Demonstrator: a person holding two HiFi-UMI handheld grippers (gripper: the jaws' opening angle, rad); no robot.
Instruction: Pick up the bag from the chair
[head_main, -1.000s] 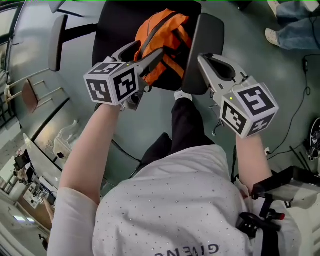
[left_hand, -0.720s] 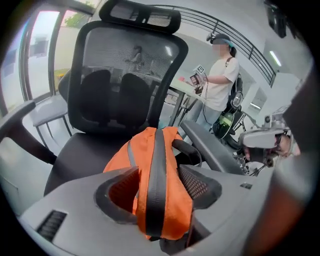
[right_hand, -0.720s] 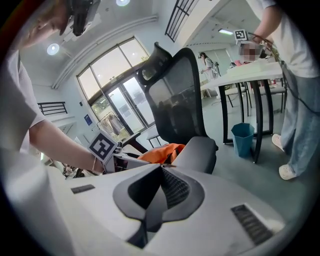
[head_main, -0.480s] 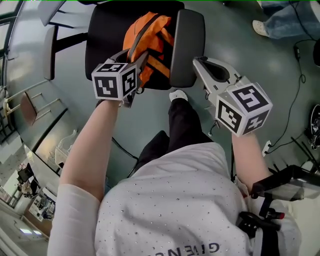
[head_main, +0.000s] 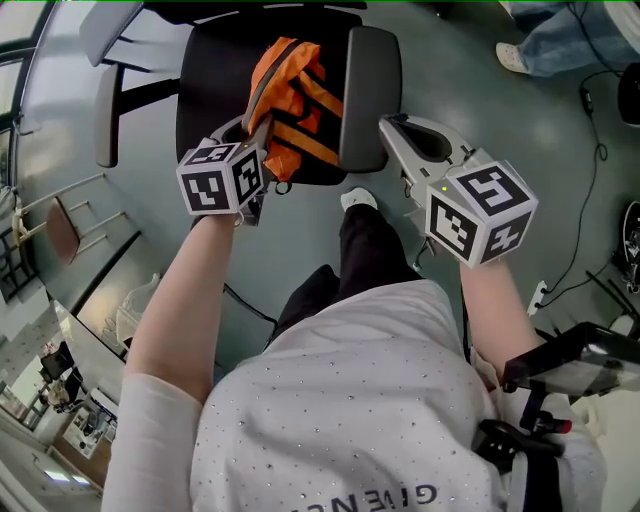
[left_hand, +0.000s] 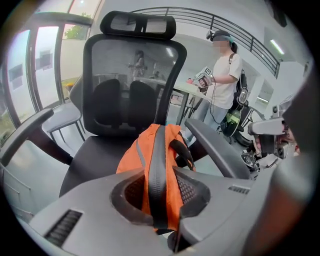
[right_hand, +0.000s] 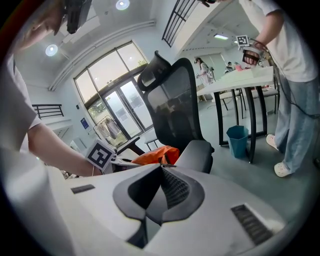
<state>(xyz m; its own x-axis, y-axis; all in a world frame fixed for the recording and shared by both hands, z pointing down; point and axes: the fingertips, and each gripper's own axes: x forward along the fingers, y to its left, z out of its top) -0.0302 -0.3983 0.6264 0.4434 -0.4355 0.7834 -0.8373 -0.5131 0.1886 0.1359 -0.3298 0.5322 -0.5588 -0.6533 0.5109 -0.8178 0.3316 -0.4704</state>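
Bag (head_main: 296, 96) orange, on chair (head_main: 214, 92); shirt (head_main: 350, 400) print reads "GIVEN"

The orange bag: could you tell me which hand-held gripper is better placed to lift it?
The left hand-held gripper: its jaws have just been closing on the orange bag; the right hand-held gripper is shut, outside the armrest.

We spotted a bystander (left_hand: 223, 75) in a white shirt by a railing (left_hand: 235, 30). A white table (right_hand: 239, 77) on black legs stood over a blue bin (right_hand: 237, 140), with a person in jeans (right_hand: 295, 100) just beside it. A black cable (head_main: 596, 160) trailed over the grey floor (head_main: 300, 230). Tall windows (right_hand: 112, 115) at the back.
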